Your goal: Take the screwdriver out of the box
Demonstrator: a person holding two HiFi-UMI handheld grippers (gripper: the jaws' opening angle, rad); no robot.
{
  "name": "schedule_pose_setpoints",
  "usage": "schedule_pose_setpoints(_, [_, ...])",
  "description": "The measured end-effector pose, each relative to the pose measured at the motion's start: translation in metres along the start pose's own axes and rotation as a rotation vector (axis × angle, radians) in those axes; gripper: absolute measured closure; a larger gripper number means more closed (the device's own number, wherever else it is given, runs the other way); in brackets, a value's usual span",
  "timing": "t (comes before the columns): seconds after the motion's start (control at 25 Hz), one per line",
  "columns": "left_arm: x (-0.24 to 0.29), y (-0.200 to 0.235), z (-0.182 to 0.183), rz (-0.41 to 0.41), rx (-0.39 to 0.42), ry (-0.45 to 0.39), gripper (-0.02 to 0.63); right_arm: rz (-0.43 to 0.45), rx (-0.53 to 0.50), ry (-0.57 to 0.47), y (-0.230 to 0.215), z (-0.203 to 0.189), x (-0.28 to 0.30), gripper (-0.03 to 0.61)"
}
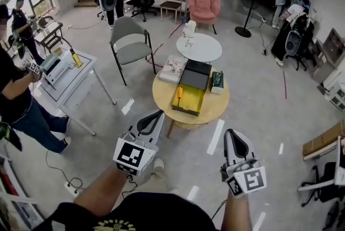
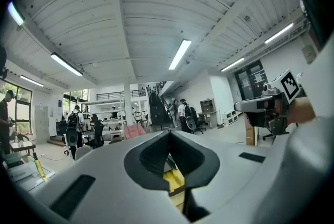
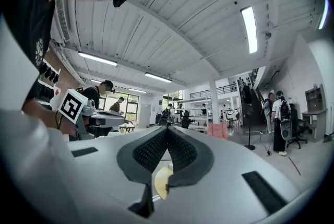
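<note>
1 screwdriver (image 1: 179,96), lengthwise in box (image 1: 194,105), hdl far

The person wears a black T-shirt (image 1: 145,212) with a yellow print (image 1: 114,224) on the chest. The left gripper (image 1: 160,113) and the right gripper (image 1: 230,132) have pale grey shells and black ribbed fingers (image 3: 150,152). Each carries a cube (image 1: 131,155) of black-and-white square markers.

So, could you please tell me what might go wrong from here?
1. Both the left gripper and the right gripper are shut; reaching in shut could push the screwdriver rather than grasp it.
2. The screwdriver lies near the left wall of the box, so a gripper might snag the wall and drag the box.
</note>
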State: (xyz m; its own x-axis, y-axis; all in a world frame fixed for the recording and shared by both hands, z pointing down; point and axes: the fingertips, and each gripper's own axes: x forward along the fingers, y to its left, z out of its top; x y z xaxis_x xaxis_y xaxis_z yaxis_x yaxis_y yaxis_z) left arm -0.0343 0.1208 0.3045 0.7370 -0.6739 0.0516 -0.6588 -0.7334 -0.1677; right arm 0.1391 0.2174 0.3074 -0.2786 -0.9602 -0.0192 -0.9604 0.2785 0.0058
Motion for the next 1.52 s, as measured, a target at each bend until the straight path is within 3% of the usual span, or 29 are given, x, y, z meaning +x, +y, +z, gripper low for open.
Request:
schedule_pose_setpoints(0.68, [0.026, 0.054, -0.031, 0.065, -0.028, 0.001, 0.601, 0.018, -0.016, 0.016, -0.005, -0.013, 0.062, 0.563])
schedule_pose_setpoints(1.08, [0.091, 0.077, -0.034, 0.009, -0.017, -0.013, 0.601, -0.023, -0.016, 0.051, -0.043, -0.022, 0.112, 0.563])
schedule_pose_setpoints(1.52, [0.128, 0.117, -0.043, 0.029, 0.0, -0.001, 0.601, -0.021, 0.005, 0.073, -0.064, -0.03, 0.163, 0.563])
